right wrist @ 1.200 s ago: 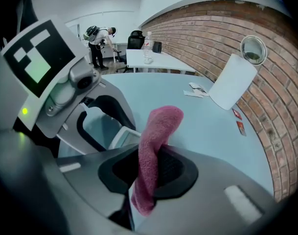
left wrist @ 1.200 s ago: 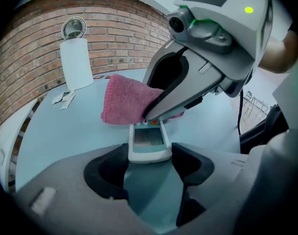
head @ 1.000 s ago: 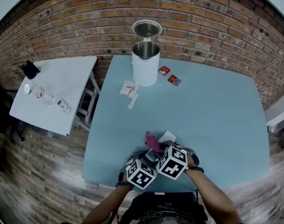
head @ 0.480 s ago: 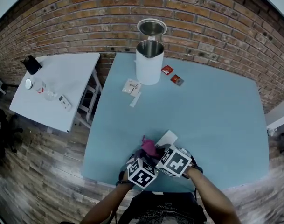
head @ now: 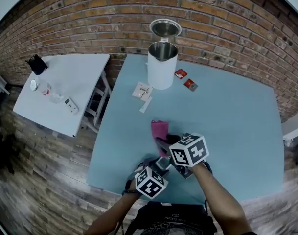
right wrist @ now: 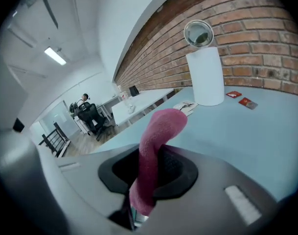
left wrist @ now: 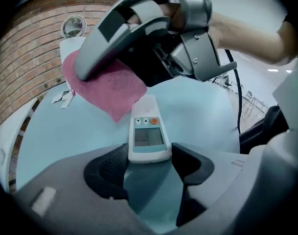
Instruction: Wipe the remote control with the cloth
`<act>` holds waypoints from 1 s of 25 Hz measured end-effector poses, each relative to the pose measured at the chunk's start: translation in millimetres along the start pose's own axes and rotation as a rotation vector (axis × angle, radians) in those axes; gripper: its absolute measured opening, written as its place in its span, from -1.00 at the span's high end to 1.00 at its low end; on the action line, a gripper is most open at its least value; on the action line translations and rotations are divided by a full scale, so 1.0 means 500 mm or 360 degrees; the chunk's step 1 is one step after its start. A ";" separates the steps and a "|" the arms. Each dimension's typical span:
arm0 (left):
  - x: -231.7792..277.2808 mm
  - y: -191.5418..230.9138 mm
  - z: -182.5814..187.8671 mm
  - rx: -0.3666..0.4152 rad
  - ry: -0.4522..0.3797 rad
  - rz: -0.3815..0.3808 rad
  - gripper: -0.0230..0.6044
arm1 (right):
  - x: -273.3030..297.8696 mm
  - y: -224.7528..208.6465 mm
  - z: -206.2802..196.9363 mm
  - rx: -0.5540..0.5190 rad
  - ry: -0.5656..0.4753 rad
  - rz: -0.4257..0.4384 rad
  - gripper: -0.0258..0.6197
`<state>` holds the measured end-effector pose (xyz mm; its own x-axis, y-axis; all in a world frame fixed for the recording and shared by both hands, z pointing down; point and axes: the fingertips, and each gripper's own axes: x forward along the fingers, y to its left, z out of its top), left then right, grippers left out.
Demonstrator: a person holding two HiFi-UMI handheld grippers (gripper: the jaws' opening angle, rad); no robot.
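Worktop (head: 227,131): pale blue; the remote control (left wrist: 148,133) is near its 6 o'clock edge in the head view.
Right claw (right wrist: 149,168): clamped on the pink cloth (left wrist: 107,89).
Left claw (left wrist: 149,163): pads pinch the remote control's near end.
Cloth: hangs at the remote control's 11 o'clock; bunched, it may skip the keys.
Remote control: face up, long axis 6 to 12 o'clock in the left gripper view; a hard stroke on the far end could lever it loose.
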<state>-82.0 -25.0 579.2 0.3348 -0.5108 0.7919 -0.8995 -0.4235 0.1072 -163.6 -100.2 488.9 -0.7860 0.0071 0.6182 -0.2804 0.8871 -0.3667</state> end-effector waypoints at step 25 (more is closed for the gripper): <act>0.003 0.003 -0.002 -0.0018 0.0059 0.0011 0.07 | 0.084 -0.058 -0.093 -0.0674 0.0468 0.0026 0.70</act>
<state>-83.3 -25.8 581.3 0.3183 -0.4853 0.8144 -0.9048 -0.4118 0.1083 -163.0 -104.0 558.0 -0.5832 0.0978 0.8064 0.0262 0.9945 -0.1016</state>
